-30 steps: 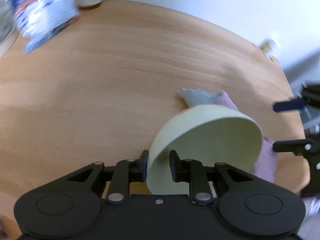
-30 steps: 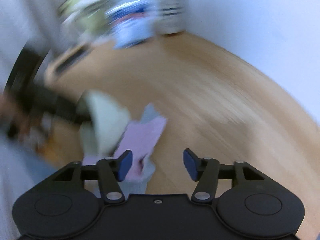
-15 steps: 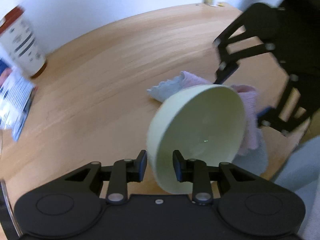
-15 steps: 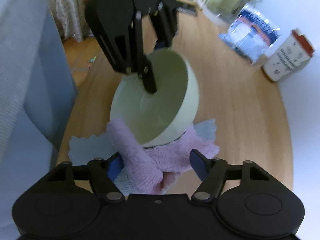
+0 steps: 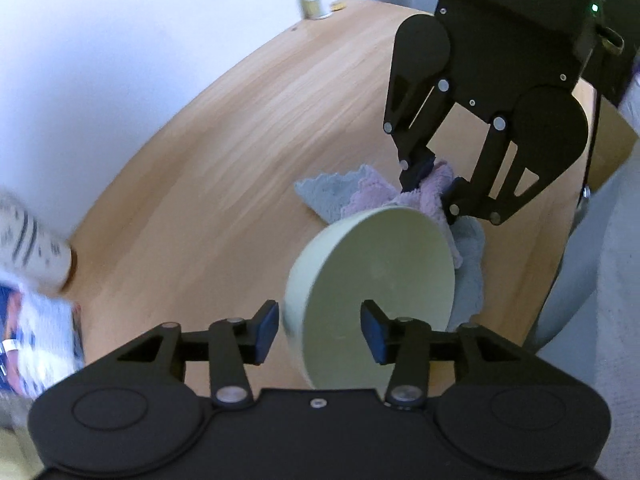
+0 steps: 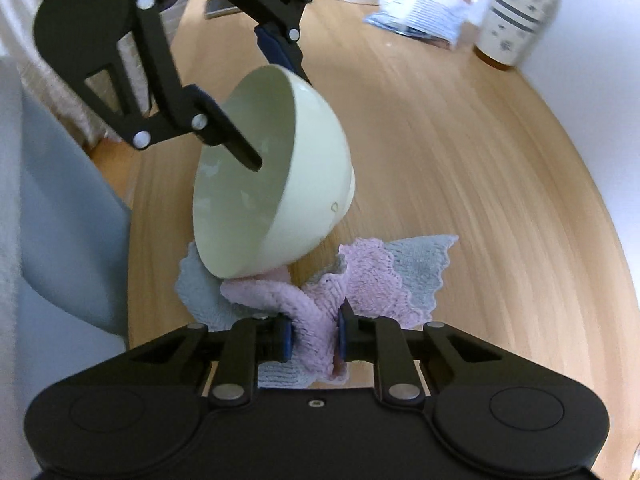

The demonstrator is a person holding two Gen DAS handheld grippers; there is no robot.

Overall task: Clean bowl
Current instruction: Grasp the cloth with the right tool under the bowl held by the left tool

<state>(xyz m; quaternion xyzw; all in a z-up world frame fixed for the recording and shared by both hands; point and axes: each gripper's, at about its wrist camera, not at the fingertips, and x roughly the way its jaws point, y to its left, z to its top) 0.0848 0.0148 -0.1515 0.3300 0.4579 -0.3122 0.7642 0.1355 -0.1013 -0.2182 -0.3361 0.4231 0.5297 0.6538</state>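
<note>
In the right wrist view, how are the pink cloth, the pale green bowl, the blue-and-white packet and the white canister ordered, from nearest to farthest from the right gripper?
1. Pink cloth: between the closing jaws of the right gripper.
2. Pale green bowl: just beyond, tilted, left of centre.
3. Blue-and-white packet and white canister: far across the table, top right; too close to rank.

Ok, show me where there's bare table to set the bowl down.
Bare wood lies right of the pink-and-grey cloth, between it and the table edge, and ahead toward the canister and blue packet. It is crowded at the near edge, where the bowl leans over the cloth and both grippers meet.
</note>
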